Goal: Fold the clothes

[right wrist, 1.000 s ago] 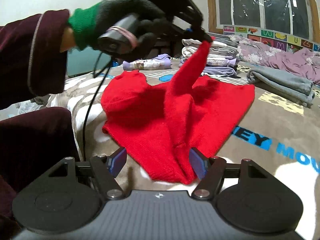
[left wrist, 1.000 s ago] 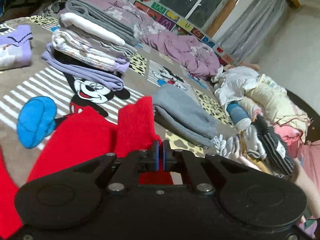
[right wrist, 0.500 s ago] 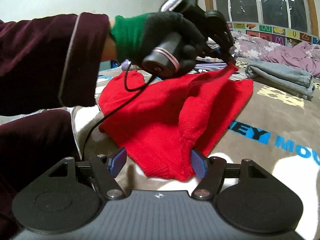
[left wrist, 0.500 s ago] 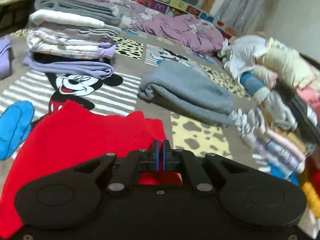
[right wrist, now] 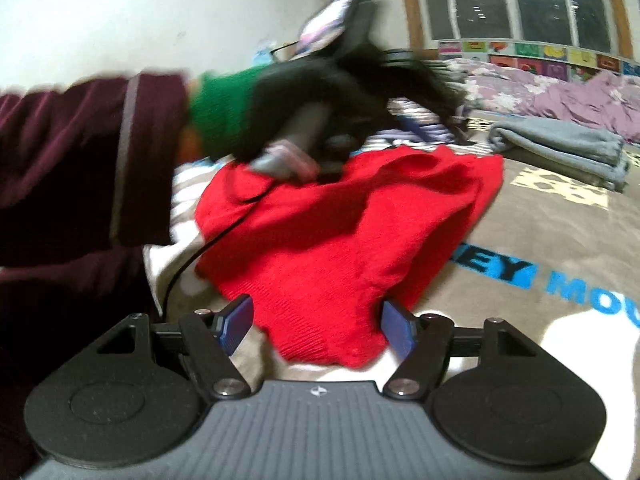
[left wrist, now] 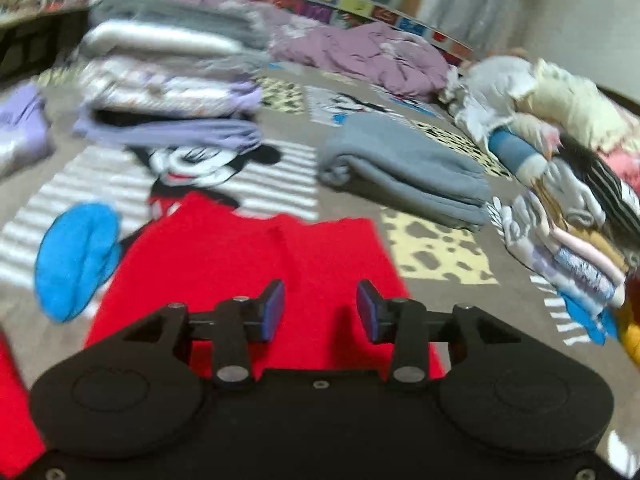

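Beyond red sweater (left wrist: 256,256), folded grey garment (left wrist: 404,168)

left tongs (left wrist: 320,310): jaws apart, empty; right tongs (right wrist: 316,326): jaws apart, empty

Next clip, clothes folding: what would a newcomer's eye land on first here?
The red sweater, spread on the cartoon blanket in the middle of both views, dominates. The left gripper and the right gripper both stand open over it, holding nothing. Behind it sit a folded grey garment and a blurred stack of folded clothes.
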A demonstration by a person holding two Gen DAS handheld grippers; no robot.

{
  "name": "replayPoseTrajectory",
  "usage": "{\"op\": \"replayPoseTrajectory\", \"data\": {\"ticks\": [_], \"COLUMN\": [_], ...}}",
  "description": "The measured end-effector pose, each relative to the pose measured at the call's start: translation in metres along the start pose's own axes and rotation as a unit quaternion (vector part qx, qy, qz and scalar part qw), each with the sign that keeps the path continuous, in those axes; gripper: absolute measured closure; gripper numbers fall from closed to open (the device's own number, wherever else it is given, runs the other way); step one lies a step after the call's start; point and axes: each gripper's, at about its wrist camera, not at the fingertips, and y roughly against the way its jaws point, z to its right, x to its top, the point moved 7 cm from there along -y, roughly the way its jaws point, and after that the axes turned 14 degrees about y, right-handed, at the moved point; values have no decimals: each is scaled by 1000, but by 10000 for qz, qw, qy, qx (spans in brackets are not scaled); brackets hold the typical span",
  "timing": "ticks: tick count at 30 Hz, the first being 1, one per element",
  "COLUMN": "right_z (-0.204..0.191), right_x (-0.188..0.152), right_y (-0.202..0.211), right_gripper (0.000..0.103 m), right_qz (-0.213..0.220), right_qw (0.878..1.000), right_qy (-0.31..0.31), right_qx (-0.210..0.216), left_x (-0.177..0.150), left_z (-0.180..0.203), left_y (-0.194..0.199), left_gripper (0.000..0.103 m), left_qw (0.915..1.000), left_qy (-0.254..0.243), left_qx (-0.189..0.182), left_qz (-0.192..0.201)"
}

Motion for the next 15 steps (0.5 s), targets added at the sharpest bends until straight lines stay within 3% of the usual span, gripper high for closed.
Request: {"op": "replayPoseTrajectory", "data": {"ticks": [2,5,7,10,15], "right_z": [8,19,27,37,42], "right_x": [2,5,7,6,0], "right_y": [1,2,3,-2,-9], "right_gripper": [34,47,61,73,79], "right_qz": [113,282,395,489,485], "right_qw": [9996,9974,9948,9888,9808], "right_qy": [-266,-664,-928,-1410,-1881], "right_qx": [-32,-81,-113,-35,169], "left_x": [1,1,0,1,13], "left_z": [-14,-27,-30,-30,-19], "left_y": [2,1,-4,-15,-41], "left_gripper": [65,65,65,66,67], "left_qw": [9995,9968,9958,9950,9936], "left_qy": [288,701,776,806,703], "left_qx": [-83,-299,-352,-358,-526], "left_qz": [-79,-237,-337,-459,-705]}}
